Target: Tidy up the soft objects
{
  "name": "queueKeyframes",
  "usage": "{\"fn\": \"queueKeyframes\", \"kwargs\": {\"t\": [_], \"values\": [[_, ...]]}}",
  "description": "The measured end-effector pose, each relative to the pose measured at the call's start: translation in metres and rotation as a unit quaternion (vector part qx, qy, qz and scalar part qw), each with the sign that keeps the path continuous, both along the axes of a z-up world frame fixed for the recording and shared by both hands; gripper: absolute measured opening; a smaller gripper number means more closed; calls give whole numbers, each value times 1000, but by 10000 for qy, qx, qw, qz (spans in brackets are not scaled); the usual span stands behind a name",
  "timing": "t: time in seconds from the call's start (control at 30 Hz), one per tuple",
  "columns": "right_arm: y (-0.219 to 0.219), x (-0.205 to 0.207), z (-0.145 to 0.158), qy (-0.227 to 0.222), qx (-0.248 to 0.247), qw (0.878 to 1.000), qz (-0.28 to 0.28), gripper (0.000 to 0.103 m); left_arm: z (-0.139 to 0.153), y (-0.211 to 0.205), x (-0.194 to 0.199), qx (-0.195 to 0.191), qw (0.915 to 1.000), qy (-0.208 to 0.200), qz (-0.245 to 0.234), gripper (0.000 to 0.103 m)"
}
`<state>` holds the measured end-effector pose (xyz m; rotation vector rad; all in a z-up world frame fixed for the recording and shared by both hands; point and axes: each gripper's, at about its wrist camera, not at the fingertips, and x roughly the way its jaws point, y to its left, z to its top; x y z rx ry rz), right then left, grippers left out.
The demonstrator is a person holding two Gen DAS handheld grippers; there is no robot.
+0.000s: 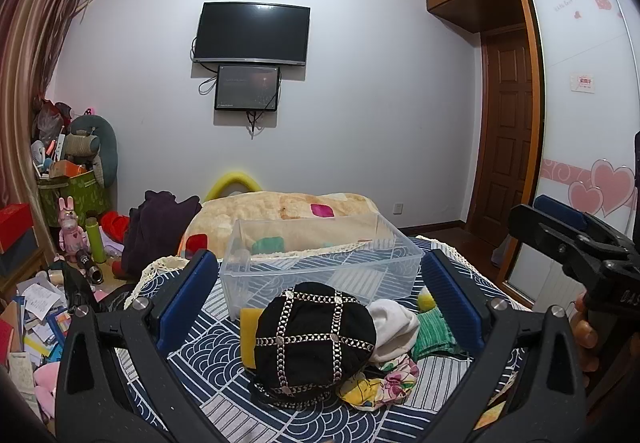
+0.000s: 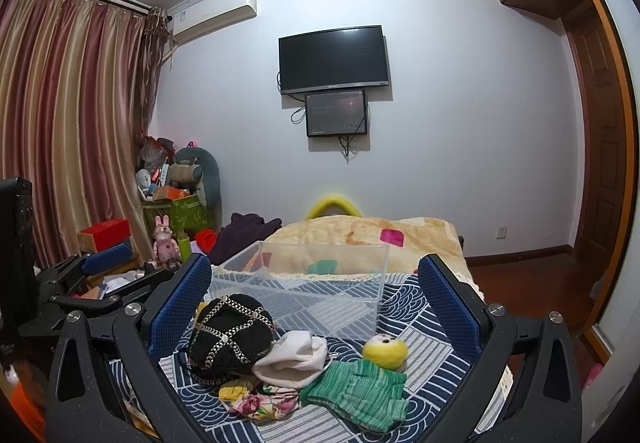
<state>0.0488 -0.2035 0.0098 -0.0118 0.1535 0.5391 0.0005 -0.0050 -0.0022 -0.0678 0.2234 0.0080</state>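
A pile of soft things lies on the blue patterned bedspread (image 1: 208, 351): a black hat with silver trim (image 1: 314, 339) (image 2: 230, 335), a white cloth (image 1: 394, 327) (image 2: 294, 357), a floral cloth (image 1: 384, 383) (image 2: 256, 401), a green knitted piece (image 1: 434, 335) (image 2: 360, 391) and a yellow wool ball (image 2: 385, 351). Behind them stands a clear plastic bin (image 1: 320, 263) (image 2: 308, 283), empty. My left gripper (image 1: 320, 291) is open, its jaws either side of the hat. My right gripper (image 2: 316, 303) is open above the pile; it also shows in the left wrist view (image 1: 568, 231).
A beige blanket (image 1: 280, 211) lies behind the bin, a dark garment (image 1: 160, 227) to its left. Clutter, boxes and toys (image 1: 72, 227) fill the floor at left. A wardrobe (image 1: 580, 123) and a door (image 1: 508, 147) stand at right.
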Motion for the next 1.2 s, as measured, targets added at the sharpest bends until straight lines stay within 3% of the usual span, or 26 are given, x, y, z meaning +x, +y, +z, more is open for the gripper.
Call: {"fn": "queueKeyframes", "kwargs": {"t": [0.3, 0.4, 0.53, 0.9, 1.2], "values": [[0, 6, -5, 47, -87, 9999, -112, 103, -1, -1, -1, 43, 9999, -91, 110, 102], [0, 10, -9, 132, -127, 9998, -128, 93, -3, -1, 5, 51, 9999, 48, 100, 85], [-2, 21, -16, 356, -188, 9991, -153, 83, -11, 3, 14, -30, 9996, 281, 54, 78], [-14, 54, -44, 1161, -283, 9923, -320, 56, -43, 5, 46, -186, 9951, 957, -133, 77], [-17, 75, -67, 1765, -441, 9824, -436, 49, -80, 2, 75, -253, 9867, 1582, -272, 79]]}}
